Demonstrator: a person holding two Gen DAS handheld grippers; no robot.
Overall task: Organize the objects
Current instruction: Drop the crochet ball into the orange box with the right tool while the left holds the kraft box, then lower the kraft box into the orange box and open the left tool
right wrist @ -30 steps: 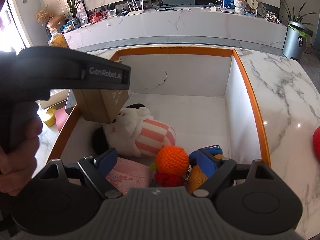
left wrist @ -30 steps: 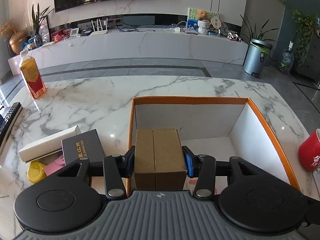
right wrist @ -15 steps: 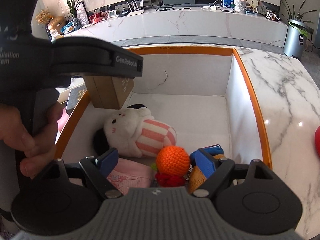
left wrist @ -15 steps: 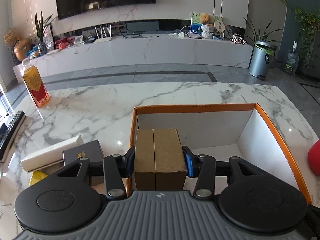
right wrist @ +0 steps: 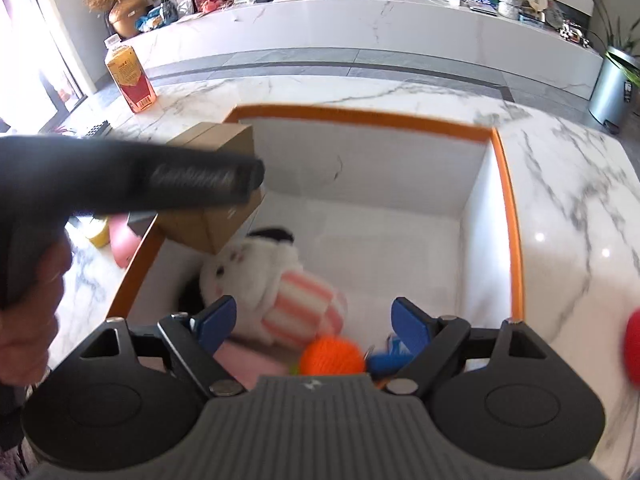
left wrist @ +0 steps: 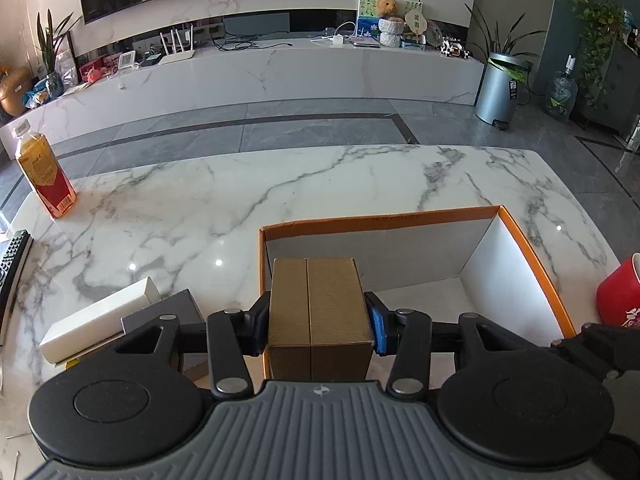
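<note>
My left gripper (left wrist: pixel 318 320) is shut on a brown cardboard box (left wrist: pixel 318 308), held over the left wall of a white bin with an orange rim (left wrist: pixel 532 256). The right wrist view shows the same brown box (right wrist: pixel 218 220) hanging over the bin's near-left corner, partly hidden by the left gripper's black body. My right gripper (right wrist: pixel 310 318) stands open above the bin's near end with nothing between its blue fingers. Inside the bin (right wrist: pixel 510 216) lie a white plush toy with pink stripes (right wrist: pixel 276 292), an orange knitted ball (right wrist: pixel 332 356) and a pink item (right wrist: pixel 248 360).
On the marble table left of the bin lie a long white box (left wrist: pixel 100 318) and a dark grey box (left wrist: pixel 168 312). An orange drink bottle (left wrist: pixel 42 172) stands at the far left, a keyboard (left wrist: pixel 12 260) at the left edge, a red mug (left wrist: pixel 620 296) at the right.
Both grippers have risen and drawn back, so the bin sits lower and farther away in the views. The brown box stays clamped in the left gripper. The right gripper stays open.
</note>
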